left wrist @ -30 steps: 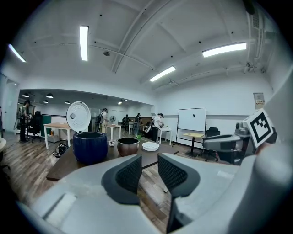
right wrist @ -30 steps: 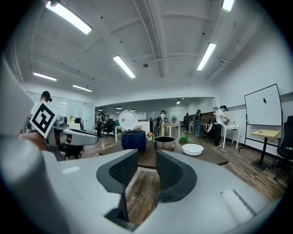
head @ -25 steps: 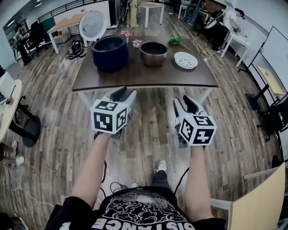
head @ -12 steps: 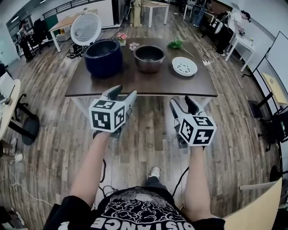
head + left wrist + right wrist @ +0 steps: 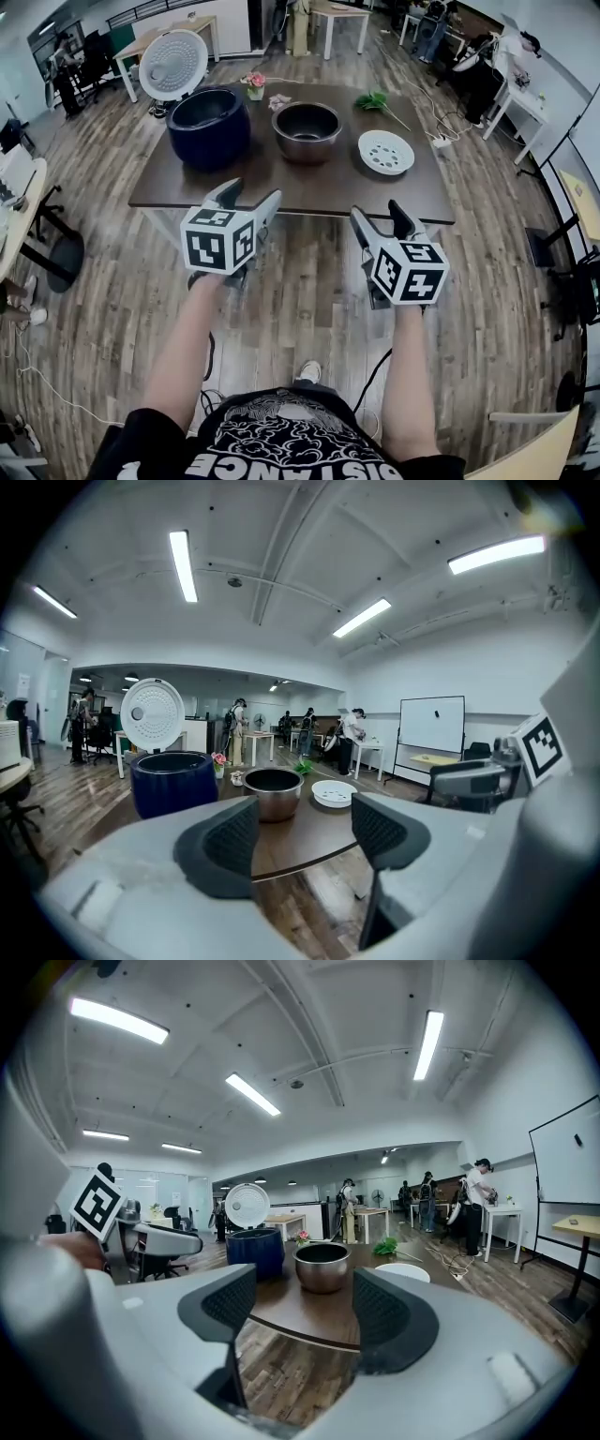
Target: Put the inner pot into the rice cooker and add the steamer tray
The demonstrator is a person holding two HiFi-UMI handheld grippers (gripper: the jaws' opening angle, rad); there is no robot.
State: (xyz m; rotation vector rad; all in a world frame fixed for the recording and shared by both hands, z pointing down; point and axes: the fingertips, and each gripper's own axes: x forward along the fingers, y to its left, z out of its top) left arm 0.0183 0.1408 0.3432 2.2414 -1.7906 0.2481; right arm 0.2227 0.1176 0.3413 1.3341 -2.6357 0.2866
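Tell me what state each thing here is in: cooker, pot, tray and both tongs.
Rice cooker: lid up, empty inside.
Inner pot: upright on the table, outside the cooker, empty.
Steamer tray: flat on the table, apart from the pot.
Left tongs: open, just been opening, nothing between them.
Right tongs: open, just been opening, nothing between them.
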